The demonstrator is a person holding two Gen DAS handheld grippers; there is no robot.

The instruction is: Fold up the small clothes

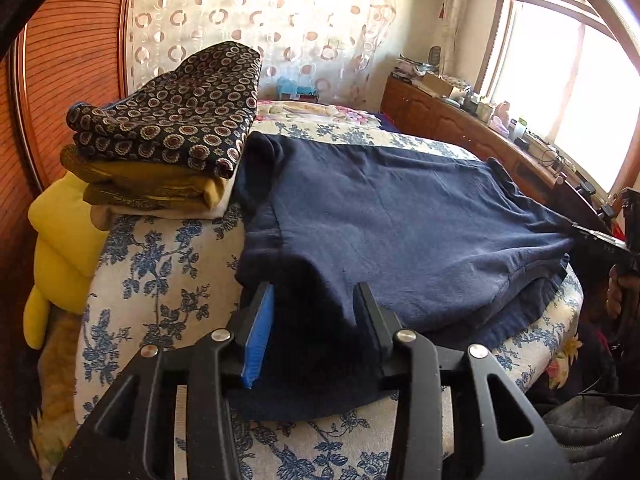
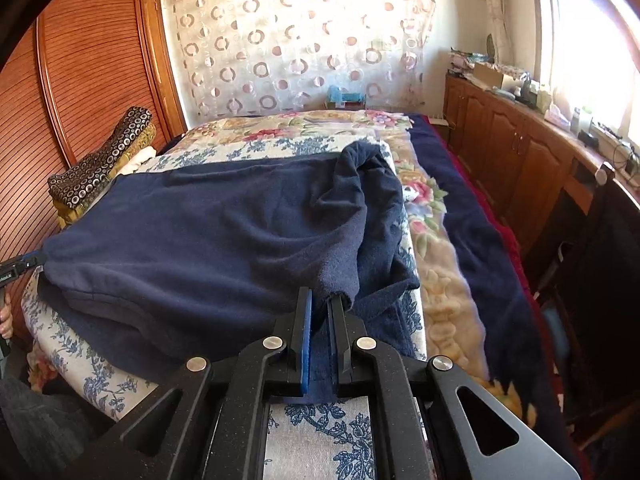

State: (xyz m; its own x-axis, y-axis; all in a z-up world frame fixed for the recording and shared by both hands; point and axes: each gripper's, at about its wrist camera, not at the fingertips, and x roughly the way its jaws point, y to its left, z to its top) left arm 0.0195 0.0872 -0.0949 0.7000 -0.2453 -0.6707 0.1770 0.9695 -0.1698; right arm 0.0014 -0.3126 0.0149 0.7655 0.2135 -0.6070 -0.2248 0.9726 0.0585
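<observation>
A navy blue garment (image 1: 400,220) (image 2: 200,232) lies spread over the blue-flowered bed cover (image 1: 160,260) (image 2: 320,432), with one sleeve (image 2: 360,200) bunched on its right side. My left gripper (image 1: 314,286) is open at the garment's near left corner; dark cloth lies loosely between its jaws, clear of the blue pad (image 1: 258,336). My right gripper (image 2: 320,296) is shut on the cloth below the sleeve cuff, a thin fold pinched between its pads. Each gripper also shows at the edge of the other view: right gripper (image 1: 600,240), left gripper (image 2: 24,264).
A stack of folded clothes (image 1: 180,120) (image 2: 104,168), dark circle-print on top and mustard below, sits beside the garment against the wooden panel (image 1: 72,60). A yellow cushion (image 1: 60,240) hangs off the bed's left. A cluttered wooden cabinet (image 1: 460,124) (image 2: 512,152) runs under the window.
</observation>
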